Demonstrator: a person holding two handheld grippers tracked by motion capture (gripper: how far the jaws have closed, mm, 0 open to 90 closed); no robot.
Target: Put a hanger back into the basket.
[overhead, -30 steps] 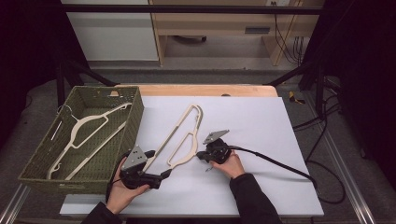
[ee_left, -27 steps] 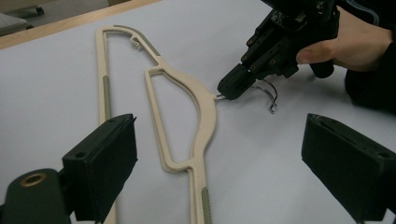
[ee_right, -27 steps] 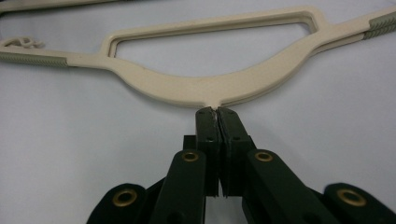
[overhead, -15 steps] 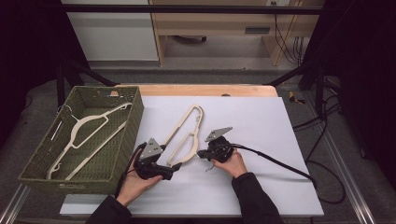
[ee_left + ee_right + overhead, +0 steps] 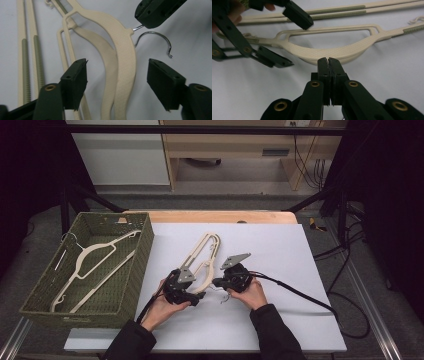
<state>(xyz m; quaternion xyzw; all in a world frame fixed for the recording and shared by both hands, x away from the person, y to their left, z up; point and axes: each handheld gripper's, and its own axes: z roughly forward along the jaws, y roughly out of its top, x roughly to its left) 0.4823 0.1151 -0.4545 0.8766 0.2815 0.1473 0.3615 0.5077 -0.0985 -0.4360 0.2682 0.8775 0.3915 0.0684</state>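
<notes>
Here the green wicker basket [image 5: 131, 270] at the left holds one cream hanger [image 5: 92, 262]. On the white table [image 5: 300, 270], the left gripper [image 5: 117, 82] straddles the curved shoulder of the cream plastic hanger [image 5: 125, 62], its jaws having just been closing but not yet pressing. The right gripper [image 5: 328, 62] is clamped on the hanger's wire hook [image 5: 156, 41]. If the left jaws close off-centre, the hanger (apparently two stacked) could twist or slip. No writing is legible.

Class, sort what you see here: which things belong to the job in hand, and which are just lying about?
In the job:
- cream hangers on the table
- left claw, open around them
- right claw, shut on a wire hook

Lying about:
- green basket
- hangers in the basket
</notes>
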